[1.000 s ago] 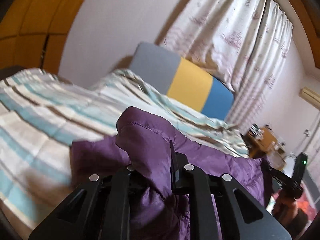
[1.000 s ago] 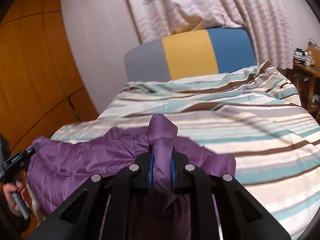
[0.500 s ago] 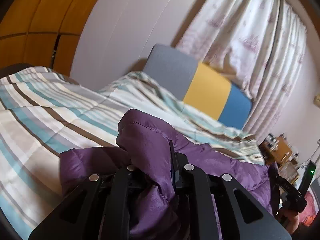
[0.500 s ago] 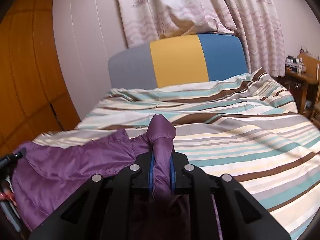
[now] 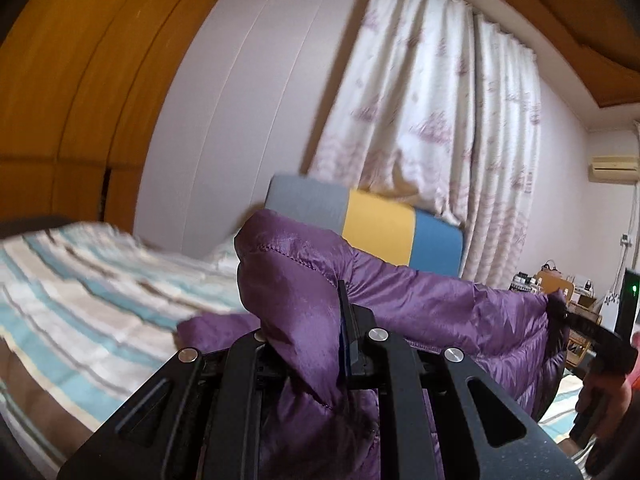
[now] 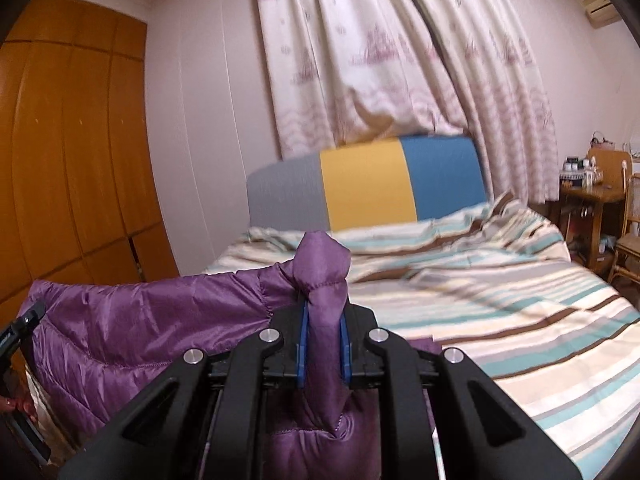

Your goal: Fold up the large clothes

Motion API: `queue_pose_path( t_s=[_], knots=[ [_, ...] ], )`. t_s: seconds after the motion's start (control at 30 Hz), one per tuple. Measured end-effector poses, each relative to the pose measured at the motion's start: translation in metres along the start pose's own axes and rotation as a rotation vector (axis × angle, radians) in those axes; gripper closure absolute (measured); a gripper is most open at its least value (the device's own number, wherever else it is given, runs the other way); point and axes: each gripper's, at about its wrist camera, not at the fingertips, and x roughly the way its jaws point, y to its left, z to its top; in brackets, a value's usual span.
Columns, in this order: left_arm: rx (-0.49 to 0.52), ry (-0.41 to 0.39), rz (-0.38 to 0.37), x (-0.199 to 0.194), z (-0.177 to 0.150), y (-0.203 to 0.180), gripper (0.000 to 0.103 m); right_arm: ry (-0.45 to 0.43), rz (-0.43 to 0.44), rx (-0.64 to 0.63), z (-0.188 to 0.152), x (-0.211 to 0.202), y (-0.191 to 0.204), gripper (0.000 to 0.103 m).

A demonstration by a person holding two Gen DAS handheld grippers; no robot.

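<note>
Two tools | left tool [image 5: 312, 320] and right tool [image 6: 323, 340] both pinching purple jacket [image 6: 132, 320] | we hold it stretched above bed [image 6: 500, 320] to square it for folding

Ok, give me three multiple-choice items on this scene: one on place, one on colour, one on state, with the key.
1. Where does the purple jacket hang?
A. Stretched between the two grippers
B. Flat on the bedspread
C. Over the headboard

2. Which colours does the headboard show?
A. Red, green, white
B. Grey, yellow, blue
C. All brown

3. How is the right hand-held gripper?
A. Open, holding nothing
B. Shut on the jacket
C. Out of view

Key: 1 A, it spans from the left hand-held gripper to the right one, above the striped bedspread. 2 B, three panels side by side. 3 B, fabric is pinched between its pads.
</note>
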Motion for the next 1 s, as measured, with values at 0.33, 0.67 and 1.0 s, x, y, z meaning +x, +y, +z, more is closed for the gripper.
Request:
queue_pose_path(
  t_s=[0.33,0.67,1.0],
  knots=[
    [-0.010,-0.077,0.040,0.084,0.043,0.008,0.089,-0.043,0.031,0.071,0.051,0.073,-0.001,0.092],
    [-0.056,0.216,0.189,0.224,0.007,0.043,0.089,0.223,-0.116,0.058,0.003,0.209,-0.030,0.092],
    [-0.171,0.536,0.269,0.300,-0.061,0.082,0.089,0.500,-0.204,0.082,-0.064,0.280,-0.054,0.075]
  ],
)
